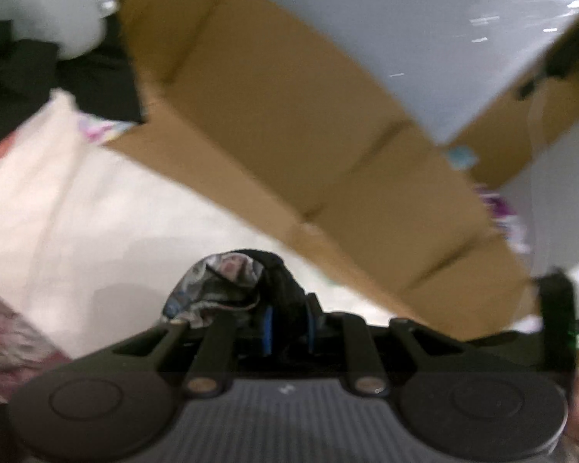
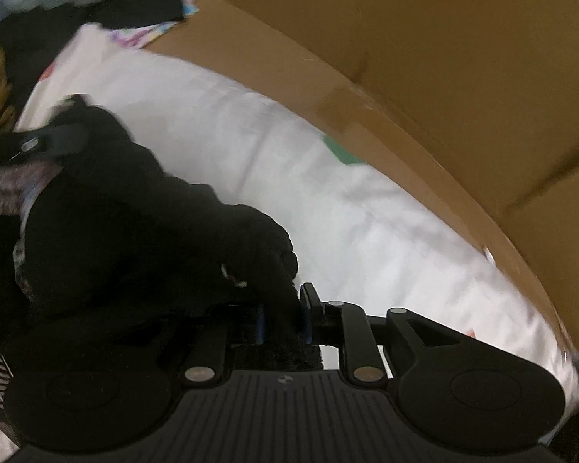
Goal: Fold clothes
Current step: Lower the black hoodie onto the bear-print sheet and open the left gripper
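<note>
Item, fold unfinished: my left gripper (image 1: 287, 326) and right gripper (image 2: 283, 322) each pinch the bunched black patterned garment (image 2: 135, 223) above the white bedsheet (image 2: 328, 212), lower-centre frame.

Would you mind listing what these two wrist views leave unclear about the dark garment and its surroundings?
- Dark garment: right wrist view, its type and full shape; bunched, cut off at the left edge.
- Left gripper: left wrist view, fabric covers the fingertips, hiding how firmly they pinch.
- Cardboard box: both views, contents hidden by its wall and motion blur.
- White object: left wrist view, too blurred to identify.
</note>
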